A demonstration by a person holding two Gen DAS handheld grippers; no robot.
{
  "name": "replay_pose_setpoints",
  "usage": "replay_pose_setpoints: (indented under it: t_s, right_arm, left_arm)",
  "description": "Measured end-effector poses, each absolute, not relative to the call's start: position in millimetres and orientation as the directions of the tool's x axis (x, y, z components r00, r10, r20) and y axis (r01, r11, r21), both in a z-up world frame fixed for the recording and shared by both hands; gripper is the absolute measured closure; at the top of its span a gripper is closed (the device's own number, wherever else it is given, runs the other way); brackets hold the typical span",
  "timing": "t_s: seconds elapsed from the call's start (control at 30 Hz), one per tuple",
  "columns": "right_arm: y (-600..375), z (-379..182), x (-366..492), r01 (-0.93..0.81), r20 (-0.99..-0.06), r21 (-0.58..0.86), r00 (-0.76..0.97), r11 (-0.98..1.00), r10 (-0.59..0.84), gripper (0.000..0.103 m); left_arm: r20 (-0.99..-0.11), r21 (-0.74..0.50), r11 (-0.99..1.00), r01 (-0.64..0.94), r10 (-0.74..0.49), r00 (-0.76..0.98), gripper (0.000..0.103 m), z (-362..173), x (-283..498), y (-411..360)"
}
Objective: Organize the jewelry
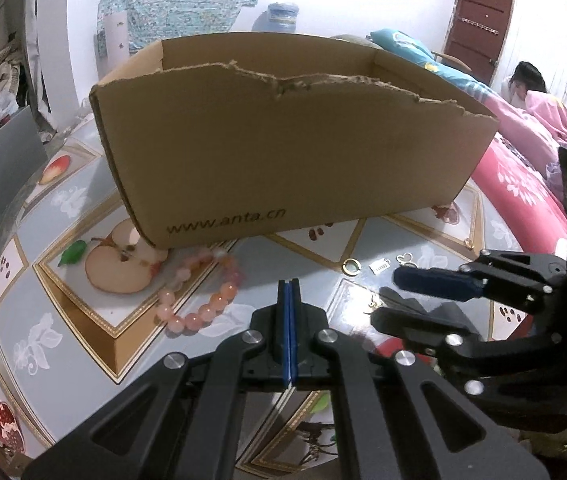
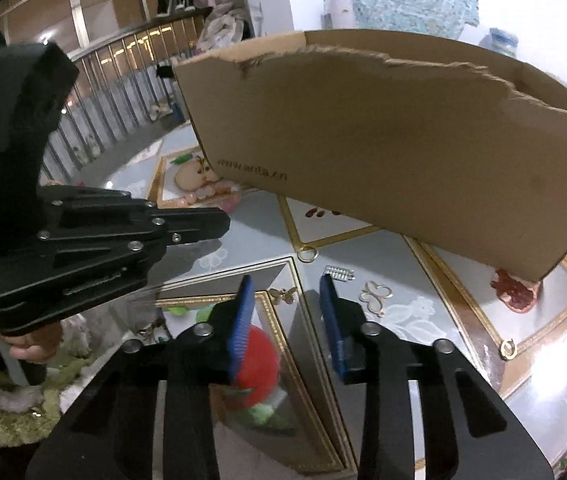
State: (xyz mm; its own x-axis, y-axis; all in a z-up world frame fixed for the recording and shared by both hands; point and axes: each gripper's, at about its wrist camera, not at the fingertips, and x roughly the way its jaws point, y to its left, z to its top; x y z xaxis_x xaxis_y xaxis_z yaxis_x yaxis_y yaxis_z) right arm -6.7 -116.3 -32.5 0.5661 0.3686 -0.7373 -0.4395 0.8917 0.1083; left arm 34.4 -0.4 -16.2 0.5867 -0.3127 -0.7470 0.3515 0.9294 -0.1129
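The left gripper (image 1: 289, 292) is showing its pads pressed together, empty, with the pink bead bracelet (image 1: 199, 292) lying just left of it. Only the right wrist view is showing the right gripper (image 2: 287, 292) standing apart, empty, over the counter (image 2: 423, 320), the butterfly charm (image 2: 285, 295) lying between its tips.

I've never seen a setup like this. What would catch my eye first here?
The torn cardboard box fills the middle of the fruit-patterned table. A pink bead bracelet lies just in front of its left corner, and small gold trinkets, among them a ring and a butterfly charm, are scattered before its front wall. Two black claws point at these: the left claw is shut and empty, while the right claw is open above the table.
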Motion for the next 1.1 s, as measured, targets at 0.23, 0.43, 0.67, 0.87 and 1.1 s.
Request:
replay_pose_setpoints:
  t_s: [0.23,0.43,0.67,0.87,1.1]
  right_arm:
    - [-103.6,-36.6,-8.6,-0.451,-0.746,0.007,0.592,0.892,0.305,0.085]
    - [-101.1,-35.8,-7.5,-0.458,-0.754,0.006,0.582,0.889,0.305,0.094]
    - [-105.5,-35.4,-6.0,-0.453,-0.751,0.05,0.57,0.89,0.333,0.096]
    - [-114.0,-30.5,-9.7,-0.446,-0.745,0.071,0.571,0.892,0.345,0.103]
    - [-117.1,-24.6,-10.3,-0.443,-0.734,0.103,0.571,0.891,0.368,0.096]
  left_arm:
    - [-0.746,-0.117,0.929,0.351,-0.316,0.586,0.103,-17.5,34.9,2.8]
    - [-0.743,-0.119,0.929,0.35,-0.317,0.59,0.103,-16.7,35.2,4.4]
    - [-0.743,-0.116,0.93,0.348,-0.314,0.591,0.103,-16.0,34.6,5.4]
    - [-0.743,-0.115,0.93,0.349,-0.314,0.592,0.103,-15.2,34.3,4.4]
    - [-0.745,-0.109,0.93,0.351,-0.31,0.591,0.103,-15.0,34.8,1.5]
